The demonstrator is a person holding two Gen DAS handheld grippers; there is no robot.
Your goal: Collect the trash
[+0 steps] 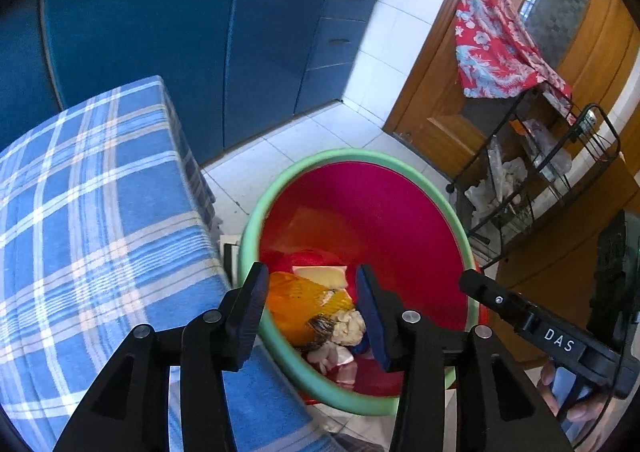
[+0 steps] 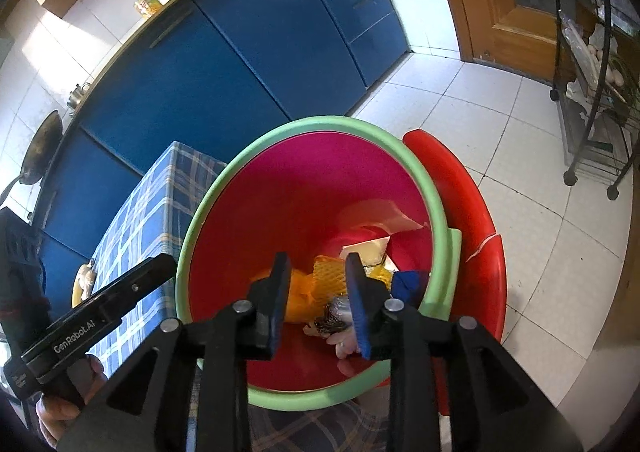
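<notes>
Kitchen floor tiles and blue cabinets (image 1: 192, 35) frame it all. A red bin (image 2: 304, 187) with a green rim is parked right beside the checked tabletop (image 1: 80, 211) — handy for dropping. Trash (image 2: 304, 292) is piled inside: orange netting, paper scraps. Both grippers, left (image 1: 312, 308) and right (image 2: 318, 300), are held over it, fingers spread, nothing pinched — looks like stuff's been dropped.

floor (image 2: 500, 123): white tile | on it: red bin (image 2: 304, 191), wire rack (image 2: 592, 99), cloth-covered table (image 1: 80, 211)
</notes>
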